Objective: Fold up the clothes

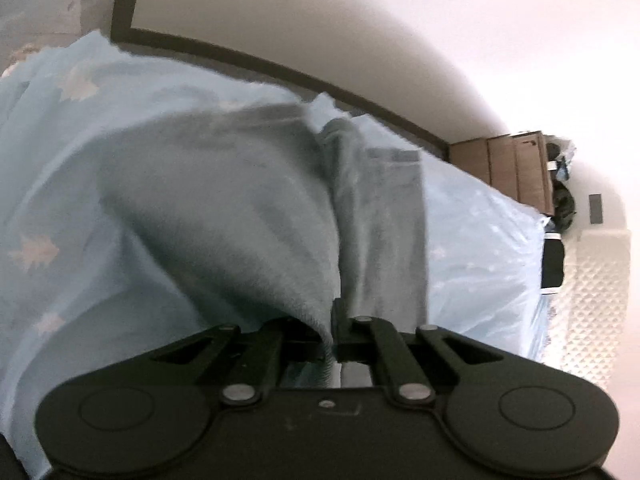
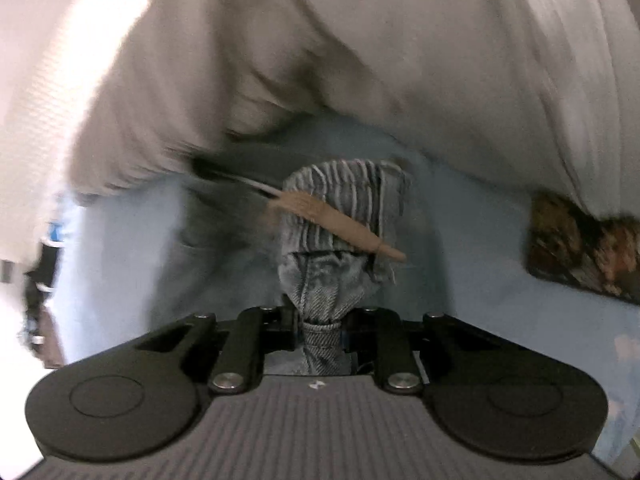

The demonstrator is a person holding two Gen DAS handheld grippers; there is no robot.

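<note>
In the left wrist view a grey-blue garment [image 1: 240, 208] rises in a taut fold from the bed up to my left gripper [image 1: 334, 340], which is shut on its edge. A narrower strip of the garment [image 1: 384, 216] hangs beside that fold. In the right wrist view my right gripper [image 2: 322, 328] is shut on a bunched piece of blue denim-like cloth [image 2: 332, 280]. Just beyond the jaws are its gathered, ribbed waistband [image 2: 348, 196] and a brown drawstring [image 2: 336, 228] lying across it. The picture is blurred.
A light blue sheet with pale tree shapes [image 1: 60, 200] covers the bed. A crumpled grey-white duvet [image 2: 400, 40] lies behind the cloth, with a dark patterned item [image 2: 580, 252] at the right. A wooden cabinet [image 1: 516, 168] and a black object [image 1: 554, 268] stand past the bed's far edge.
</note>
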